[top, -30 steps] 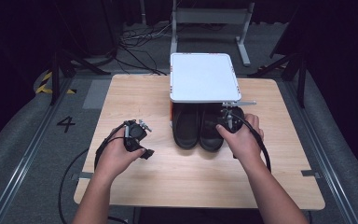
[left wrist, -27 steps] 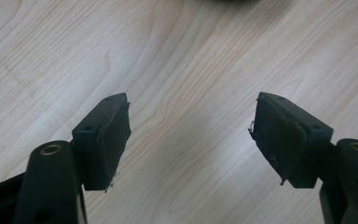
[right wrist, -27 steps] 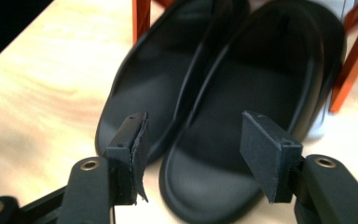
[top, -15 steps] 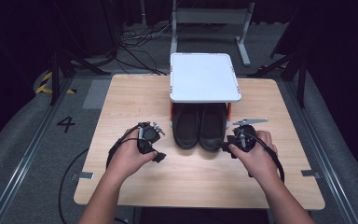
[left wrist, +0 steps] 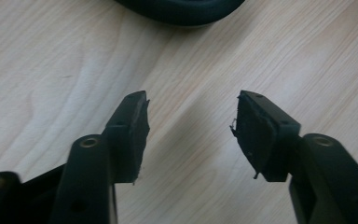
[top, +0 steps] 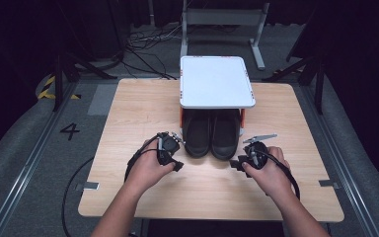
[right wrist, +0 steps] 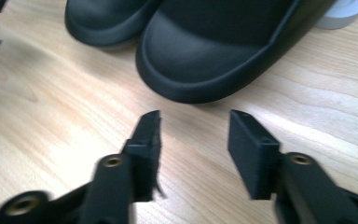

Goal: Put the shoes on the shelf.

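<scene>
Two black shoes stand side by side under a white shelf point(top: 216, 81), toes toward me: the left shoe point(top: 198, 136) and the right shoe point(top: 225, 136). My left gripper point(top: 177, 152) sits low over the table just left of the left shoe's toe. Its jaws point(left wrist: 191, 100) have just been closing and stand apart over bare wood, with the shoe's edge point(left wrist: 177, 7) ahead. My right gripper point(top: 241, 157) is off the right shoe's toe corner. Its jaws point(right wrist: 193, 123) have also been closing and hold nothing, facing the nearer shoe toe point(right wrist: 205, 65).
The wooden table point(top: 143, 103) has bare room on both sides of the shelf and along its near edge. The shelf stands on orange legs with a white foot point(right wrist: 345, 14). Cables trail from both grippers. Dark floor and stands surround the table.
My left hand has moved right, up to the left shoe. My right hand has pulled back from the right shoe toward the near edge. Both pairs of jaws look narrower.
</scene>
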`<state>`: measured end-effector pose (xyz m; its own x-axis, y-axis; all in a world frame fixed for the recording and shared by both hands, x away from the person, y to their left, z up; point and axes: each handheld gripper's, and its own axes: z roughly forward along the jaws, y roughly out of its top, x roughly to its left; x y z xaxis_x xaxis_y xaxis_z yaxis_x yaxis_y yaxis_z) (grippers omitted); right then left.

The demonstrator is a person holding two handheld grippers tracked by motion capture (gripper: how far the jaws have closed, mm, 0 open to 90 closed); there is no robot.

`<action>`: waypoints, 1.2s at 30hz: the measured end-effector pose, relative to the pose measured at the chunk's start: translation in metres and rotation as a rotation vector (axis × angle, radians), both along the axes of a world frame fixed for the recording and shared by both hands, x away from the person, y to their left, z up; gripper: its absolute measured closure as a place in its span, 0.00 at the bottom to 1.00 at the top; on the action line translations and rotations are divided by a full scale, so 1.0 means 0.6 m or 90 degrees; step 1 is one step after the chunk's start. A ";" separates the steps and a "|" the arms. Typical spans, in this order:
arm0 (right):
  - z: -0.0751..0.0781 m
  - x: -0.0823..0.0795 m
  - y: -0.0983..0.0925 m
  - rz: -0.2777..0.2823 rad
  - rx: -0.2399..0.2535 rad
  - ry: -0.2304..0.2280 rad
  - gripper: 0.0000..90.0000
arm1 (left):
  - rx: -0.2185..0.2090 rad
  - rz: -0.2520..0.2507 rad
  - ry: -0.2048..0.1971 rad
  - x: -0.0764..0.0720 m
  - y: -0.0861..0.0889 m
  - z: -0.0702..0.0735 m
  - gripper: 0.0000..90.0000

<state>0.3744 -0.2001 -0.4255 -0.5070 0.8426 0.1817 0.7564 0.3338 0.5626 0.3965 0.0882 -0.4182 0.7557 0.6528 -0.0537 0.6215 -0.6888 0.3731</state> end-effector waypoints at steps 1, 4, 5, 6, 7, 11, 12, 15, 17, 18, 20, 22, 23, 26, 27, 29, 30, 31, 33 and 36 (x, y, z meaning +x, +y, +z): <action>-0.001 0.001 0.002 0.006 -0.002 0.006 0.71 | 0.000 0.000 0.006 0.001 -0.005 -0.003 0.62; -0.007 0.005 0.012 0.024 -0.015 0.024 0.85 | -0.003 -0.002 0.023 0.004 -0.014 -0.010 0.73; -0.009 0.007 0.015 0.031 -0.022 0.027 0.88 | -0.009 0.001 0.031 0.004 -0.017 -0.013 0.75; -0.011 0.009 0.019 0.040 -0.028 0.031 0.91 | -0.017 0.005 0.042 0.005 -0.020 -0.015 0.77; -0.013 0.010 0.023 0.044 -0.026 0.038 0.93 | -0.029 0.001 0.054 0.008 -0.024 -0.017 0.76; -0.020 0.017 0.037 0.059 -0.028 0.061 0.98 | -0.049 -0.012 0.074 0.013 -0.048 -0.024 0.77; -0.021 0.018 0.038 0.059 -0.025 0.065 0.98 | -0.047 -0.016 0.072 0.016 -0.053 -0.026 0.78; -0.028 0.024 0.042 0.056 -0.021 0.078 0.98 | -0.030 -0.020 0.063 0.018 -0.067 -0.034 0.80; -0.032 0.025 0.045 0.055 -0.023 0.080 0.94 | -0.022 -0.019 0.054 0.020 -0.071 -0.038 0.78; -0.036 0.025 0.048 0.052 -0.020 0.077 0.92 | -0.023 -0.016 0.048 0.022 -0.074 -0.039 0.76; -0.038 0.026 0.051 0.052 -0.016 0.072 0.91 | -0.027 -0.019 0.039 0.026 -0.079 -0.040 0.76; -0.037 0.028 0.052 0.044 -0.007 0.069 0.91 | -0.017 -0.017 0.049 0.032 -0.086 -0.042 0.77; -0.037 0.028 0.052 0.044 -0.007 0.069 0.91 | -0.017 -0.017 0.049 0.032 -0.086 -0.042 0.77; -0.038 0.035 0.052 0.033 -0.007 0.066 0.91 | -0.025 -0.019 0.033 0.038 -0.094 -0.047 0.77; -0.038 0.038 0.048 0.020 -0.011 0.057 0.91 | -0.029 -0.018 0.030 0.040 -0.096 -0.046 0.76; -0.037 0.041 0.045 0.014 -0.009 0.055 0.91 | -0.039 -0.018 0.029 0.043 -0.102 -0.045 0.76; -0.036 0.045 0.042 0.007 -0.009 0.055 0.91 | -0.042 -0.018 0.031 0.046 -0.106 -0.046 0.76; -0.034 0.050 0.038 0.003 -0.008 0.057 0.92 | -0.040 -0.020 0.031 0.049 -0.108 -0.045 0.76; -0.032 0.058 0.034 -0.004 -0.008 0.060 0.92 | -0.041 -0.019 0.028 0.054 -0.116 -0.043 0.75; -0.030 0.074 0.032 -0.014 -0.019 0.076 0.92 | -0.037 -0.015 0.034 0.057 -0.121 -0.038 0.75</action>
<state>0.4186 -0.1810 -0.4434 -0.4650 0.8589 0.2148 0.8247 0.3319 0.4580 0.4309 0.0156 -0.4408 0.7659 0.6293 -0.1320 0.6256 -0.6819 0.3791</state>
